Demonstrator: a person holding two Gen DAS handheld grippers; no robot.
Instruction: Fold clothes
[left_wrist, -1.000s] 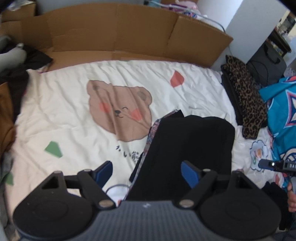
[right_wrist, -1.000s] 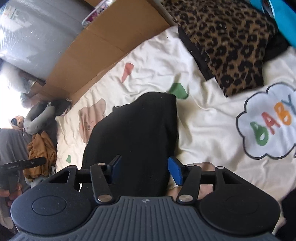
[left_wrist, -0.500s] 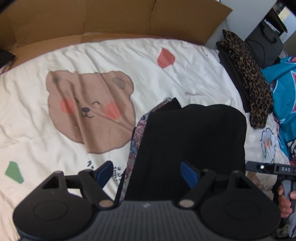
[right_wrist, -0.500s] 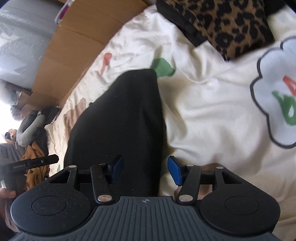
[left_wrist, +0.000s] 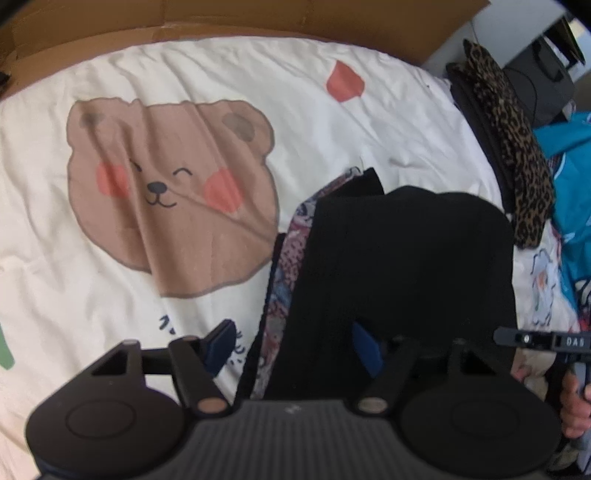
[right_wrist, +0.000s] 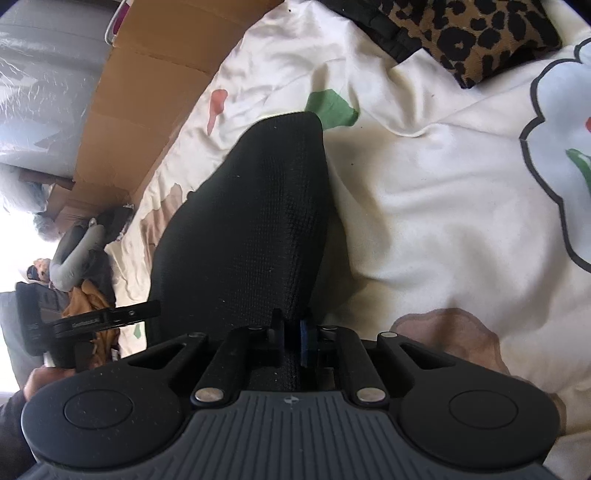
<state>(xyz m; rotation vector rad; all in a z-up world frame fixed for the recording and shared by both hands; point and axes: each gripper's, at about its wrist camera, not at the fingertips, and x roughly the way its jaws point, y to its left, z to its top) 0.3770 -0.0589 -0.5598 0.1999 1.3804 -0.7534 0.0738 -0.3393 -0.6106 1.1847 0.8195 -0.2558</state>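
A cream bear-print sheet (left_wrist: 184, 92) covers the bed; cardboard (left_wrist: 258, 18) lines its far edge. The black garment (left_wrist: 406, 258) lies on its near right. Right gripper (right_wrist: 291, 341) has clamped the garment's near edge. Left gripper (left_wrist: 295, 343), jaws just closing but still apart, straddles the garment's left edge.

Soft daylight washes the cream cartoon-print bedsheet (left_wrist: 295, 92) evenly, while a blown-out white glare burns the far left edge of the right wrist view. The black knit garment (right_wrist: 255, 229) casts a soft shadow to its right. Fisheye bending curves the brown cardboard panel (right_wrist: 147, 96); the left wrist view is slightly motion-blurred.
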